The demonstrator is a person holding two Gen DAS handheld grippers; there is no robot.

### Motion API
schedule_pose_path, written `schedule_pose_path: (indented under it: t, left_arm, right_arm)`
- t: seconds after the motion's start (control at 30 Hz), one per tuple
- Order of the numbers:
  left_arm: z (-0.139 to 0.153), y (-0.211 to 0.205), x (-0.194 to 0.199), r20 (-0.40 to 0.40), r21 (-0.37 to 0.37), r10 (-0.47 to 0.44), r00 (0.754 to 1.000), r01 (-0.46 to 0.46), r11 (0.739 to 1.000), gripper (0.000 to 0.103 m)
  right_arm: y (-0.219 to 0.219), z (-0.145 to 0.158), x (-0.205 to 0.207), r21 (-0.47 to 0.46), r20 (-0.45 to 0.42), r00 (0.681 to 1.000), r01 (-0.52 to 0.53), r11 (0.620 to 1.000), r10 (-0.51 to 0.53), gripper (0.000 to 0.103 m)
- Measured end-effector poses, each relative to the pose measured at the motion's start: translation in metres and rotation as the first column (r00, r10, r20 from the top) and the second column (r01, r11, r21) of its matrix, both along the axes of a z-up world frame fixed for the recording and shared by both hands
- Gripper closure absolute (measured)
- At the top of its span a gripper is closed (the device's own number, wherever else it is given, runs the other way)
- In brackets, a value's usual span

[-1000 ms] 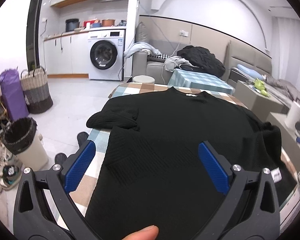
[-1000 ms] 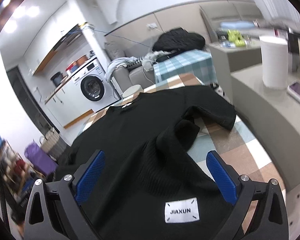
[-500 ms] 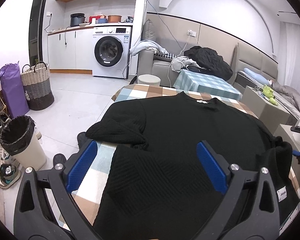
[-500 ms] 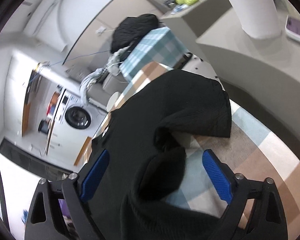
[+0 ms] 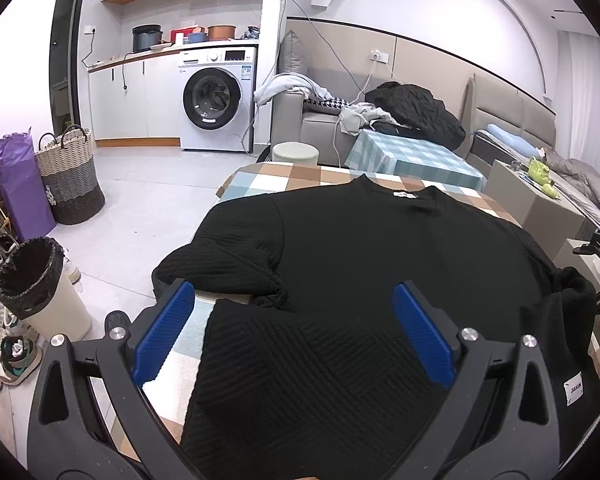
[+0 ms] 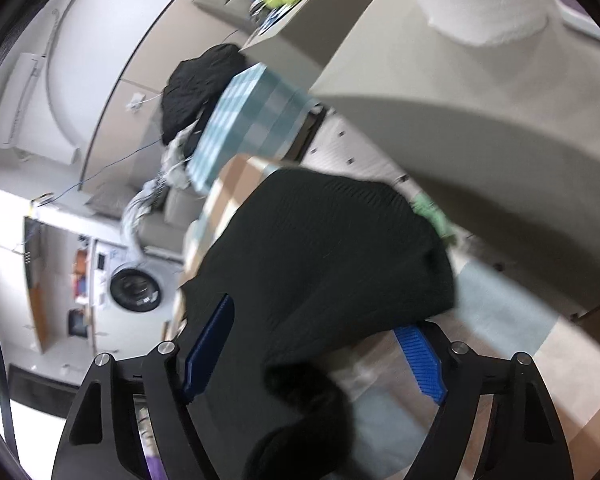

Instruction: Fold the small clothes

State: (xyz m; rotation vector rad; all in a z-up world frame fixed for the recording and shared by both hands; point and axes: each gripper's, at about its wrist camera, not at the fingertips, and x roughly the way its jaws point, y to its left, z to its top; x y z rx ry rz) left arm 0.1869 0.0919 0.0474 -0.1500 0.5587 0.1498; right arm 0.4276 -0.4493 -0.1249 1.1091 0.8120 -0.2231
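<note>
In the left wrist view, the bin stands at the lower left of the frame, off the table. Right of it, the left gripper fills the bottom centre, its 2 blue pads wide apart over the hem of the black sweater, gripping nothing; it seems poised to take the lower edge for a fold. The sweater lies spread flat on the checked table, collar toward the upper centre, so both sleeves can be reached. Its left sleeve is already tucked across the side.

In the right wrist view, tilted and blurred, the right gripper sits at the bottom centre. Its jaws are closing with the right sleeve between them, though the pads do not yet press it, probably to carry it inward.
</note>
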Motion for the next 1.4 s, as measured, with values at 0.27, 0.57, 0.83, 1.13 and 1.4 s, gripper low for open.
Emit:
schedule_pose_path:
  t: [0.27,0.57,0.83,1.13,1.4]
  left_arm:
    - [-0.008,-0.007,0.012,-0.015,-0.010,-0.035,0.999,0.035,0.999,0.004]
    - [-0.009,-0.005,0.012,-0.018,0.009,-0.022,1.000,0.022,1.000,0.004]
    - [-0.009,0.020,0.013,-0.029,-0.019,0.074,0.997,-0.074,0.997,0.004]
    - [-0.012,0.031,0.015,-0.034,-0.047,0.093,0.995,-0.094,0.994,0.004]
    - [-0.018,0.028,0.020,-0.052,-0.042,0.079,0.996,-0.081,0.996,0.004]
  right_arm:
    - [-0.017,-0.009,0.005,-0.129,-0.129,0.991,0.029,0.991,-0.046,0.088]
    - [0.060,0.066,0.041,-0.299,0.233,0.927,-0.218,0.929,0.293,0.094]
    - [0.138,0.064,0.045,-0.269,0.201,0.771,-0.550,0.790,0.605,0.068]
    - [0.125,0.035,0.058,-0.240,0.017,0.855,-0.499,0.833,0.518,0.061]
    - [0.138,0.011,0.110,-0.142,-0.088,0.900,-0.436,0.889,0.427,0.058]
